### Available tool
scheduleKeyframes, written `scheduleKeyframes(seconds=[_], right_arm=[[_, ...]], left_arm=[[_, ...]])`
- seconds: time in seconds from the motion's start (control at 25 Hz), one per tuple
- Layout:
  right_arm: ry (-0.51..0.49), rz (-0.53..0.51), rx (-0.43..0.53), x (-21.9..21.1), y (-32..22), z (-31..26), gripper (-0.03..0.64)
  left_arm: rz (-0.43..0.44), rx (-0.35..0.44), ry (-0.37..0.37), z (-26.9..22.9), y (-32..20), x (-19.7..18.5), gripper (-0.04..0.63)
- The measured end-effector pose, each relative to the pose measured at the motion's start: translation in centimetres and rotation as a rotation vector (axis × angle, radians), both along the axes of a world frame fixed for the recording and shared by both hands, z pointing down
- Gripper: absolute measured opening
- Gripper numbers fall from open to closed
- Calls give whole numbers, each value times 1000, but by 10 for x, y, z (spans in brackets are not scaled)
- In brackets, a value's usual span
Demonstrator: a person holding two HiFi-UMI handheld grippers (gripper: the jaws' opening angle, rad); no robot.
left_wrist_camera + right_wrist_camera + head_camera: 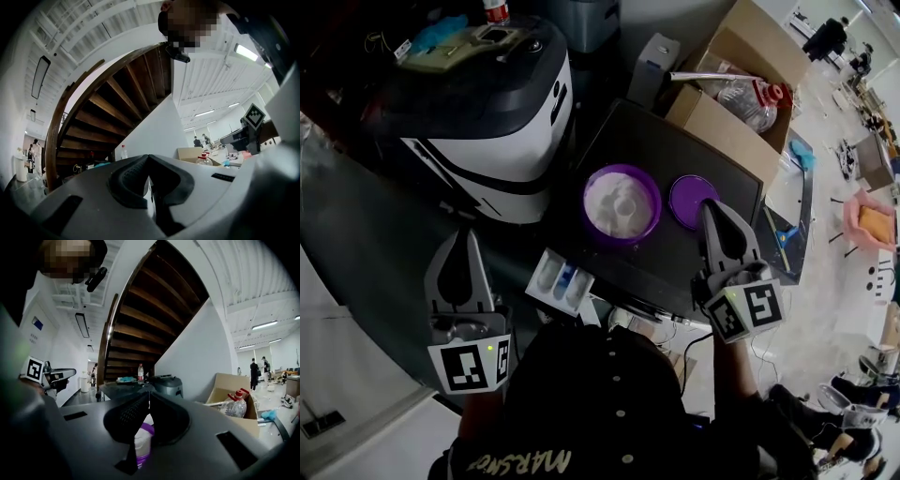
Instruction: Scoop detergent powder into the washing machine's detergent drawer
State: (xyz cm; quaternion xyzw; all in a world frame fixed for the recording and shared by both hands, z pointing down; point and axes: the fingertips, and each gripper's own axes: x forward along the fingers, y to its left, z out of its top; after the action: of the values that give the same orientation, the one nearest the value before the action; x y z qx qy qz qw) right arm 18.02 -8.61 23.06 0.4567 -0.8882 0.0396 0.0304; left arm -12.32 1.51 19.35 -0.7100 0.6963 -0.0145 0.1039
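Observation:
A round purple tub [622, 203] of white detergent powder stands uncovered on a dark table [675, 150], with its purple lid [686, 199] lying flat to the right of it. The white detergent drawer [561, 279] sticks out below the table's near left corner. My right gripper [709, 206] hovers over the lid's right edge, shut, with nothing seen between its tips. In the right gripper view the tub [143, 441] shows through the gap below the closed jaws of that gripper [149, 394]. My left gripper [464, 240] hangs left of the drawer, shut and empty [148, 158].
The white and black washing machine [497, 122] stands at the left behind the drawer. An open cardboard box [741, 84] with a plastic bottle [750, 98] borders the table's far right side. A wooden staircase [140, 333] rises behind.

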Motion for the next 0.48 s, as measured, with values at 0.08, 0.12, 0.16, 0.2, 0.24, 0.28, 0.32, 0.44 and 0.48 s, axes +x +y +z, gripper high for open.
scheduleKeyframes(seconds=[0.08, 0.12, 0.16, 0.2, 0.24, 0.28, 0.32, 0.44, 0.48], right_arm=[[-25, 37, 52, 12, 1, -13, 32], [-35, 56, 79, 18, 1, -19, 32], [-43, 75, 104, 24, 2, -24, 32], [-48, 93, 125, 30, 3, -28, 32], [-52, 110, 144, 35, 4, -31, 32], [-57, 126, 160, 40, 5, -34, 32], [-61, 140, 171, 45, 6, -37, 32], [-68, 168, 191, 54, 6, -40, 32], [-68, 174, 196, 56, 6, -41, 32]], left_arm=[[-9, 11, -3, -6, 2, -5, 6], [-14, 16, -4, -9, 3, -7, 8], [-19, 21, -6, -11, 4, -10, 7], [-25, 27, -9, -13, 6, -13, 7], [-31, 32, -10, -15, 7, -16, 7], [-38, 38, -11, -17, 8, -18, 8], [-46, 44, -12, -19, 10, -21, 7], [-70, 56, -18, -23, 13, -27, 8], [-75, 57, -19, -23, 14, -29, 8]])
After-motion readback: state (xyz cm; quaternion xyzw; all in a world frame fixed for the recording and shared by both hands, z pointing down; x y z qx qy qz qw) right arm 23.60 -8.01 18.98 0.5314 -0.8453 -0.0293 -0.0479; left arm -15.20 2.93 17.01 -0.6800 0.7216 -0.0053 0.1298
